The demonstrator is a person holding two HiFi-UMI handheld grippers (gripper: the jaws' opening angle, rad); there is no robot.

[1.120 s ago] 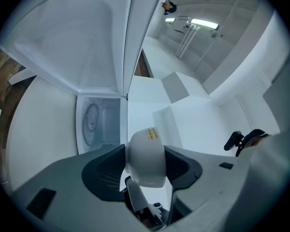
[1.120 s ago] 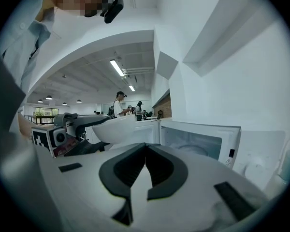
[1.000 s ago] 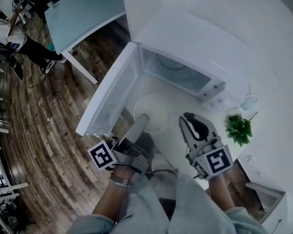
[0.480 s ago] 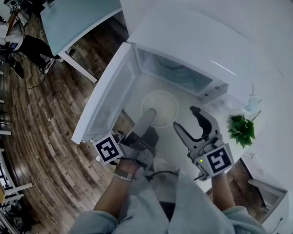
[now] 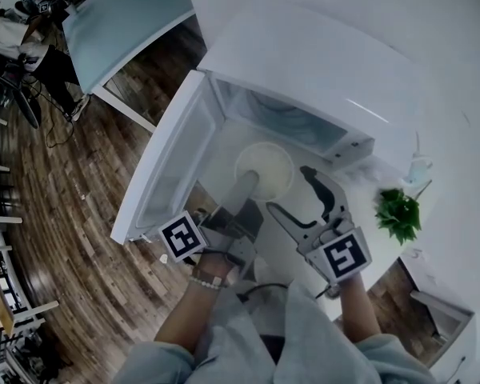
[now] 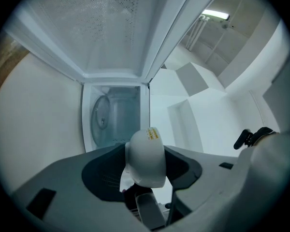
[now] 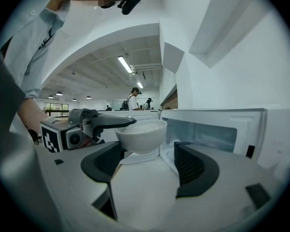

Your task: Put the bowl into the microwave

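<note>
- Left gripper [image 5: 248,184]: jaws closed on the near wall of the bowl [image 5: 266,169], one pad inside the rim and one outside. In the left gripper view the bowl sits edge-on between the pads and fills the gap. A small yellow sticker [image 6: 152,134] shows on its far edge.
- Bowl: white, at the left gripper's tips, just in front of the open mouth of the microwave [image 5: 304,62]. Not yet inside.
- Cavity lies straight ahead of the left jaws, beyond the bowl. A round plate [image 6: 100,120] shows in it.
- Door [image 5: 164,166]: swung fully open, out past the left gripper's left side.
- Right gripper [image 5: 289,190]: jaws have just been opening and now stand wide apart. Nothing is between the pads, only bare white counter [image 5: 348,190] under them.
- Right gripper sits just right of the left one and points the same way. From it the bowl is ahead and slightly left, apart from both jaws. The microwave's mouth is ahead and to the right.
- Plant [image 5: 398,213]: on the counter, well off to the right gripper's right.
</note>
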